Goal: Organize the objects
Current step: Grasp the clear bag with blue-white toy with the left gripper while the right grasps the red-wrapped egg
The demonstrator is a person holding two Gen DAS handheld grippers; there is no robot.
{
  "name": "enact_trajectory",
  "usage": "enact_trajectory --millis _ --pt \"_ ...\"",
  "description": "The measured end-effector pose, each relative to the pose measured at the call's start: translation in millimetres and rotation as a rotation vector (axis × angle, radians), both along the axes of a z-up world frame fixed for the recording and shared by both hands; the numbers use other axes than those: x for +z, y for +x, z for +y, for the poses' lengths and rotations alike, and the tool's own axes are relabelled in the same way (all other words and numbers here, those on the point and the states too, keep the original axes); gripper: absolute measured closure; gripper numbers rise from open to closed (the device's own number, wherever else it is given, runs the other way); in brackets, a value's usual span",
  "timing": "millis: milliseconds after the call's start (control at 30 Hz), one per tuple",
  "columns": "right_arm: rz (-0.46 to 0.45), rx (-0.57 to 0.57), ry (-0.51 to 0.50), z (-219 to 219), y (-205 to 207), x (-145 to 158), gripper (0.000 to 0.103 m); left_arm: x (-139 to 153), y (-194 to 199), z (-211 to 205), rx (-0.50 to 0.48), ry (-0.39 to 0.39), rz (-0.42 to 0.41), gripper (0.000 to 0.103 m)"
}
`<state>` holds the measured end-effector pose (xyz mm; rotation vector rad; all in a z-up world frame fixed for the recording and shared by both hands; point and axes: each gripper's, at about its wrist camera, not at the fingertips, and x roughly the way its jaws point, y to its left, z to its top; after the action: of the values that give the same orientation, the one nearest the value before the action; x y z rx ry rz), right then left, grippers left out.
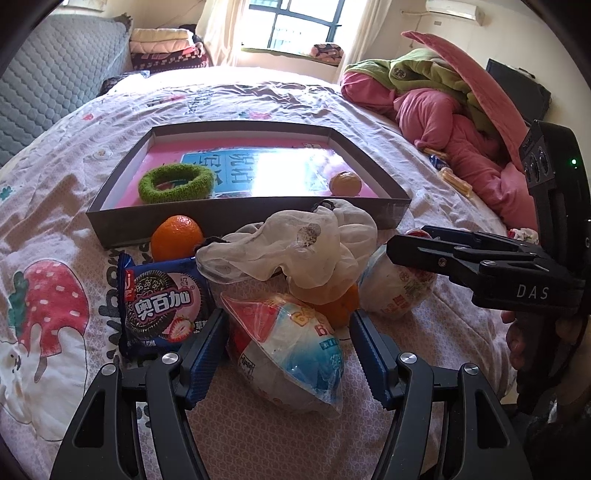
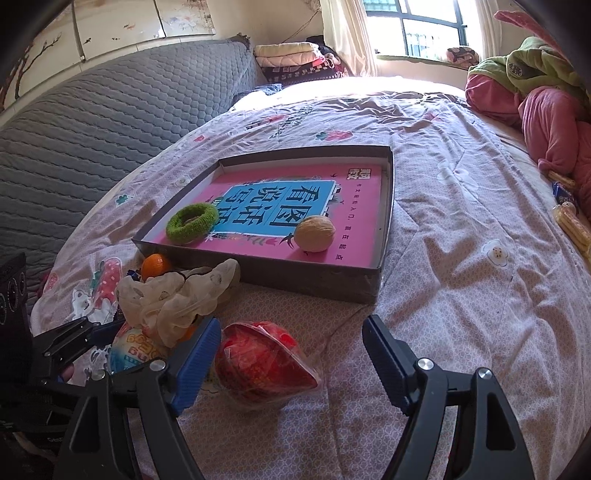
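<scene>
Blue ribbed pads line the left gripper (image 1: pixel 288 354), whose fingers stand spread on either side of a plastic-wrapped snack with a red and blue wrapper (image 1: pixel 291 354); the pads do not visibly press it. Just left of it lies a blue cookie packet (image 1: pixel 162 302), its lower edge hidden behind the left finger. A crumpled white scrunchie (image 1: pixel 295 251) sits behind the snack and covers most of an orange fruit (image 1: pixel 338 306), of which only a sliver shows. Another orange (image 1: pixel 177 238) rests against the near wall of the grey box (image 1: pixel 240 218).

From the right wrist view, the right gripper (image 2: pixel 291 362) is also wide open, with a red-wrapped snack (image 2: pixel 266 358) lying between its fingers, nearer the left one and apart from the right. In the left wrist view that same gripper comes in from the right edge and hides part of this packet.

Inside the box lies a pink book (image 2: pixel 295 206) with a blue title panel; glare washes out its print in the left view. On the book sit a green scrunchie (image 2: pixel 192 222) and a walnut (image 2: pixel 315 233), well apart.

Everything rests on a bed with a pink floral sheet (image 2: pixel 461 277). A grey quilted headboard (image 2: pixel 92 133) runs along the left, a pile of pink and green bedding (image 1: pixel 443 110) is heaped to the right, and a bright window (image 1: pixel 295 22) stands beyond, folded blankets (image 1: pixel 166 46) stacked beside it. Small yellow packets (image 2: pixel 569 218) at the right edge are cut off.
</scene>
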<state>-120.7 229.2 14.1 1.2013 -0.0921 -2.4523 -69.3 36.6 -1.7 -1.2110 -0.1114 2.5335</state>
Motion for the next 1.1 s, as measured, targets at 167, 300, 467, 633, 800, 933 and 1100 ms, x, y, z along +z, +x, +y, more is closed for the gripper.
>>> enact_trajectory --millis 167,300,467,633,800,933,1100 --pt "-0.027 0.021 -0.042 2 -1 -2 0.025 -2 1 2 -0.011 0.003 -0.010 0.034" --pt "-0.037 0.040 -0.054 0 0 -2 0.025 -3 1 3 -0.023 0.005 -0.020 0.034" --pt "-0.029 0.081 -0.024 -9 5 -3 0.025 -6 2 4 -0.031 -0.003 -0.032 0.037" --pt "-0.019 0.131 0.026 -20 11 -4 0.025 -7 1 2 -0.035 -0.002 -0.037 0.041" --pt "0.004 0.166 0.070 -29 18 -3 0.034 -8 1 1 -0.036 0.009 -0.044 0.042" --pt "0.021 0.202 0.109 -36 25 -3 0.041 -8 1 2 -0.035 0.008 -0.044 0.042" --pt "0.021 0.224 0.152 -41 29 -7 0.047 -8 0 2 -0.032 0.006 -0.047 0.042"
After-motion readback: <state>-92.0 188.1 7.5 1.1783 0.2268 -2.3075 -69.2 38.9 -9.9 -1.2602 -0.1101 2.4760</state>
